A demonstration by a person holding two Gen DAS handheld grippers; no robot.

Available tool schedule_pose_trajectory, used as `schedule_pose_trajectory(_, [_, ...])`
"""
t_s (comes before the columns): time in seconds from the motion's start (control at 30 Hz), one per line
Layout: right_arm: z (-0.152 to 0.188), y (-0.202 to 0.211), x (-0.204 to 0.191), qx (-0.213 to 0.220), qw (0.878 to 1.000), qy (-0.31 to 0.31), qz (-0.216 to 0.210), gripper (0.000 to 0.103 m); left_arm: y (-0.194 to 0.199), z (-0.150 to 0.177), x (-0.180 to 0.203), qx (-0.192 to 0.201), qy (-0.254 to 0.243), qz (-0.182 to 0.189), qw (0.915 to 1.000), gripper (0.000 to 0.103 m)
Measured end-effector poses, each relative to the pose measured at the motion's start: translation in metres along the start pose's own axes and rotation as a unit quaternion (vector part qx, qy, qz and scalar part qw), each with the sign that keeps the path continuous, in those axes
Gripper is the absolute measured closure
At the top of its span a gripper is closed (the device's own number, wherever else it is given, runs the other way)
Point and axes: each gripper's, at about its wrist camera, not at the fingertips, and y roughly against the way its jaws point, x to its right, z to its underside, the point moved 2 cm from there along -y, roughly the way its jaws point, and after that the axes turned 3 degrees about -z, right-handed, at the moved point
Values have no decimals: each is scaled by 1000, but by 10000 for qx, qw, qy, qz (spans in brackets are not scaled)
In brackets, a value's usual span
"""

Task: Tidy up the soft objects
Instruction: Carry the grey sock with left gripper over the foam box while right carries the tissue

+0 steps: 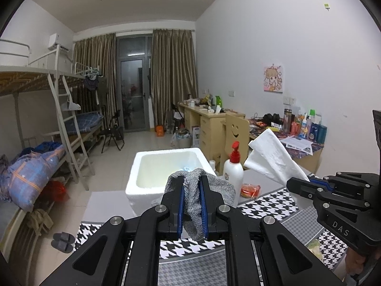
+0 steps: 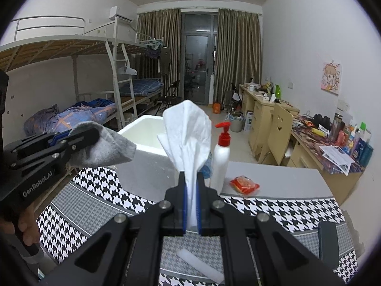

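The left claw [image 1: 192, 195] is clamped tight on a grey sock [image 1: 198, 186], its blue pads pinching the knit near the middle so both ends flop over the tips; held that way the limp cloth cannot slide out while carried. The right claw [image 2: 191, 186] is likewise closed hard, on a white tissue [image 2: 188, 131] gripped at its gathered lower end, so the loose part fans upward above the tips. Both soft things are lifted clear of the worktop [image 2: 281, 178] and hang just short of the white foam box [image 1: 166, 164], the sock on the near left side of the box, the tissue on its near right. The box, open-topped at the far edge of the worktop, is probably where they belong. Just right of the box stand a white pump bottle [image 2: 221, 157] and a red snack packet [image 2: 244, 184], both hard or crinkly, likely left out of the sorting
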Motion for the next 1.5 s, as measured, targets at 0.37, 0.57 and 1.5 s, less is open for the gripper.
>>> schedule_pose_trajectory(0.37, [-12,-12,-4,-34,10000,-9,25,95,-9,-9,-13,47,21,-133,9999,91])
schedule_pose_trajectory(0.57, [-22,-13,-7,8,10000,46,-41,95,-9,-19,-19,144,75,-152,9998,91])
schedule_pose_trajectory(1.5, [-49,-49,-7,-214,9997,-60,-102,94,-36,-33,-26,38,136,-353,9993,91])
